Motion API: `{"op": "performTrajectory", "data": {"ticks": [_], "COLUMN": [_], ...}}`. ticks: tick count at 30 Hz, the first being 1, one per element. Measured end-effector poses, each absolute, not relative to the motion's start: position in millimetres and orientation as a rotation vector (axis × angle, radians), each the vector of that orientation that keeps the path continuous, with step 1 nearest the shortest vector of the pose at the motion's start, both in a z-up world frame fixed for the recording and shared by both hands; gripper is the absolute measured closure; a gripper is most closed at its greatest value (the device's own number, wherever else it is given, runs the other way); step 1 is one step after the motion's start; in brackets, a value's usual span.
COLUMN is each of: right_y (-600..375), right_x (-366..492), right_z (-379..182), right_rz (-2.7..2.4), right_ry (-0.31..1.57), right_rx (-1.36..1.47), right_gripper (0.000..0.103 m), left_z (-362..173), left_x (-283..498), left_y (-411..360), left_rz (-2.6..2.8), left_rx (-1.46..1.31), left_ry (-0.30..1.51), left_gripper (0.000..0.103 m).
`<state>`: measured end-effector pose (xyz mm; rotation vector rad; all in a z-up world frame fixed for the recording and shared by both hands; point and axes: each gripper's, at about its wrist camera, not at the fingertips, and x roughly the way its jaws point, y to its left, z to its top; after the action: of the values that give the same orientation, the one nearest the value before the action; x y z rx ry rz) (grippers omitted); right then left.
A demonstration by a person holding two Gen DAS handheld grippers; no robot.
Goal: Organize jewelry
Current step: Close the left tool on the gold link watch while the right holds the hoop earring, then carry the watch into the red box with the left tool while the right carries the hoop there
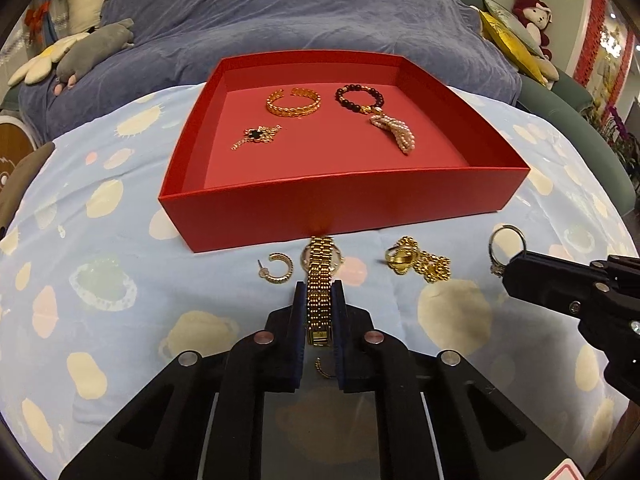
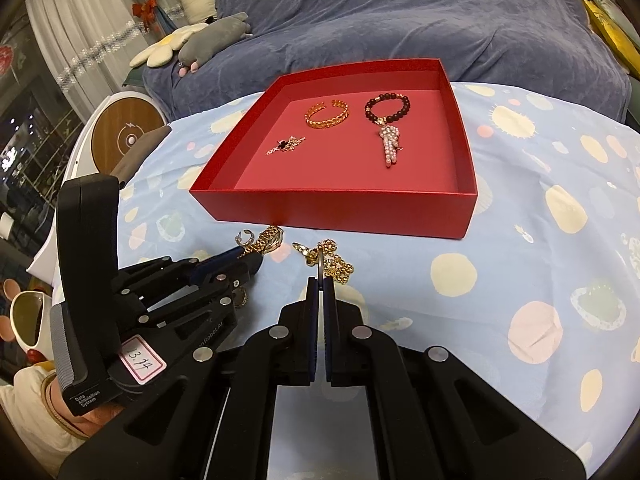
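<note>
- While the left wrist view looks down, the left gripper (image 1: pixel 319 292) pinches the gold link-band watch (image 1: pixel 319 280) lying on the spotted blue cloth (image 1: pixel 100 320), just before the shallow red cardboard box (image 1: pixel 344 208).
- From the same view, a gold hoop earring (image 1: pixel 275 268) lies beside the watch.
- Through the right wrist view, the right gripper (image 2: pixel 321 286) clamps a thin silver ring (image 2: pixel 321 264) upright, near a gold chain heap (image 2: pixel 338 266).

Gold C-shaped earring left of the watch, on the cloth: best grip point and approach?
Earring lies flat, its gap and post facing left. Come from above and pinch the beaded arc's right side across its thickness, away from the post. The watch lies close on the right, so keep the jaws narrow.
</note>
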<state>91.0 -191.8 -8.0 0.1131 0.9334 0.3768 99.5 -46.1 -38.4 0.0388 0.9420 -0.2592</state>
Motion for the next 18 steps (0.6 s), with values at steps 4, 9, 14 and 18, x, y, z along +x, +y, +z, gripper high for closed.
{"op": "performTrajectory", "data": {"ticks": [4,9,14,18], "right_y": [-192.6,-193.9,-194.0,-193.7], "right_x": [92.4,93.1,93.5,92.8], "right_z": [-5.6,-0.4,12.1,23.4], "right_rz": [0.376,0.374,0.373,0.370], "right_ry": [0.927,0.910,0.880,0.850], "right_rx": [0.118,0.125,0.138,0.148], "right_gripper": [0.102,0.102,0.102,0.102], "left_z": [-32.7,-17.8,3.8,20.5], "left_x": [94.3,90.7,86.8,83.7], "left_y": [-46.8,-38.6,-33.9,-33.5], "left_rz": [-0.291,-0.318,-0.332,-0.345], "left_rx": [0.023,-0.046,-0.090,-0.107], "left_ry": [0.937,0.931,0.903,0.870], "left_gripper": [0.094,0.094,0.094,0.094]}}
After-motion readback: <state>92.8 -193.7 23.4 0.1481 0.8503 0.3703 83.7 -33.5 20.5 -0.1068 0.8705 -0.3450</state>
